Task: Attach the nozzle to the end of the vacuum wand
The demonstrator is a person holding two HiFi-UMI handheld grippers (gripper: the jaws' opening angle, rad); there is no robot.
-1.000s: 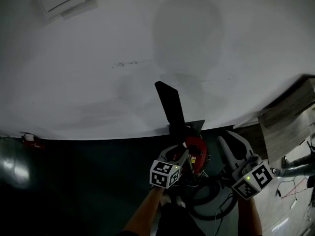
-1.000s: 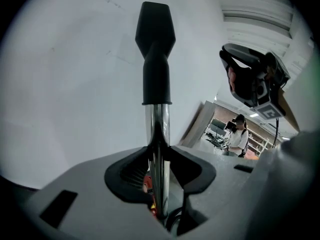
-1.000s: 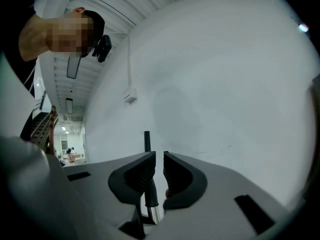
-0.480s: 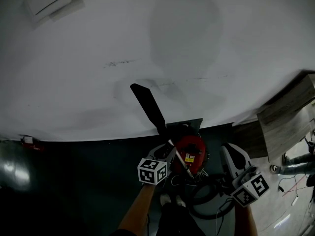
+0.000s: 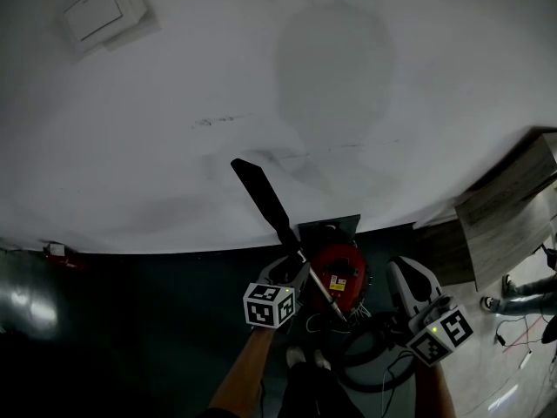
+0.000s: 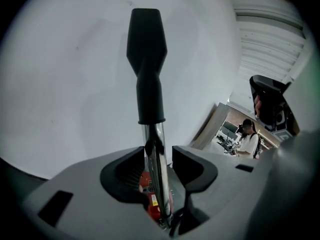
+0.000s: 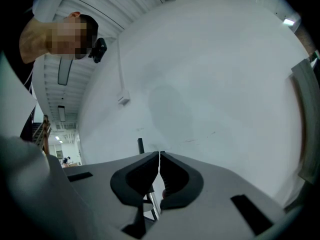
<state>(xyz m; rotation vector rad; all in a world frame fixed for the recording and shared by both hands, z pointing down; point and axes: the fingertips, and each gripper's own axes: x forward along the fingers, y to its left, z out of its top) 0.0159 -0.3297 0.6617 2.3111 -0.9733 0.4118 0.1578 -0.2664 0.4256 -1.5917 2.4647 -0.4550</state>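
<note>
A black flat crevice nozzle [image 5: 260, 193] sits on the upper end of a chrome wand [image 5: 316, 284] and leans up and to the left against the white wall. In the left gripper view the nozzle [image 6: 145, 59] tops the wand [image 6: 158, 179], which runs between the jaws of my left gripper [image 6: 157, 156]. These jaws have just been opening; a gap shows beside the tube, so they stand open around it. The red vacuum body [image 5: 338, 273] lies below. My right gripper [image 7: 159, 155] is shut and empty, to the right of the vacuum [image 5: 405, 275].
A white wall plate [image 5: 96, 11] is mounted at the upper left. A black hose [image 5: 376, 355] coils on the dark floor under the grippers. A wood-patterned panel [image 5: 505, 216] and loose cables [image 5: 515, 325] lie at the right. A person [image 6: 248, 136] stands far off.
The nozzle and wand have tipped from nearly upright to leaning left, and my left gripper has shifted left with them. The right gripper has sunk a little.
</note>
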